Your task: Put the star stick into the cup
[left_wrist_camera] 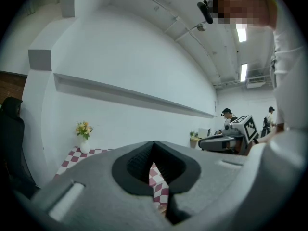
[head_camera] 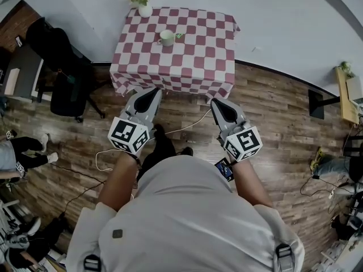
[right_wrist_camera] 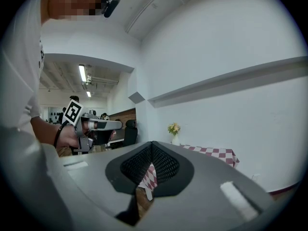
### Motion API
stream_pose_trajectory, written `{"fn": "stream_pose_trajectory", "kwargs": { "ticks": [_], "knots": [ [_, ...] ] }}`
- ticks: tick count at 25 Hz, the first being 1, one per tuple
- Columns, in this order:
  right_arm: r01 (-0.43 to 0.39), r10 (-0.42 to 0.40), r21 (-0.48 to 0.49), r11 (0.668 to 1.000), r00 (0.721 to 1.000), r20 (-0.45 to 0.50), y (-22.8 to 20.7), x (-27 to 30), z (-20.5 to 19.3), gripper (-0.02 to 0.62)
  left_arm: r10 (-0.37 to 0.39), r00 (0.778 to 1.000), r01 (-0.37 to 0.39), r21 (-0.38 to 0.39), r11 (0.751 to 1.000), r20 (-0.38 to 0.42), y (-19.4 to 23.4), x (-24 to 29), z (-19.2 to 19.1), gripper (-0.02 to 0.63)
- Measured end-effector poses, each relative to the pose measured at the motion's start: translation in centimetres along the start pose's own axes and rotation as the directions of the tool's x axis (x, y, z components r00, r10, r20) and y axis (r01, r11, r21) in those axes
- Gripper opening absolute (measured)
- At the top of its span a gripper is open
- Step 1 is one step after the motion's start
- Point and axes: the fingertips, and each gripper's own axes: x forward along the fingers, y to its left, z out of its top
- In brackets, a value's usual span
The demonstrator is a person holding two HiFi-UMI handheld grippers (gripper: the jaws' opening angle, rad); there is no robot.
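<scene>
A white cup (head_camera: 166,37) stands on the table with the red-and-white checked cloth (head_camera: 193,61), far ahead of me. A small green star stick (head_camera: 179,36) lies on the cloth just right of the cup. My left gripper (head_camera: 153,91) and right gripper (head_camera: 217,102) hang over the wooden floor short of the table's near edge. Both are shut with nothing in them. In the left gripper view the left gripper's (left_wrist_camera: 154,146) jaws meet at the tips. The right gripper view shows the right gripper's (right_wrist_camera: 152,144) jaws closed in the same way, with the cloth seen through the gap behind them.
A white vase of flowers (head_camera: 142,0) stands at the table's back left corner. A black office chair (head_camera: 63,67) is left of the table. Cables (head_camera: 102,162) run over the floor. A person's legs (head_camera: 22,152) show at the left. A shelf (head_camera: 345,92) stands at the right.
</scene>
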Motion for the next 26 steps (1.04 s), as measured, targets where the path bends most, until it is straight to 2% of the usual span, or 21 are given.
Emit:
{"fn": "stream_pose_trajectory", "kwargs": {
  "ticks": [26],
  "knots": [
    [-0.037, 0.038, -0.025, 0.999, 0.999, 0.034, 2.9, -0.7, 1.7, 0.009, -0.008, 1.000, 0.008, 0.014, 1.000, 0.002, -1.9, -2.5, -0.1, 0.003]
  ]
}}
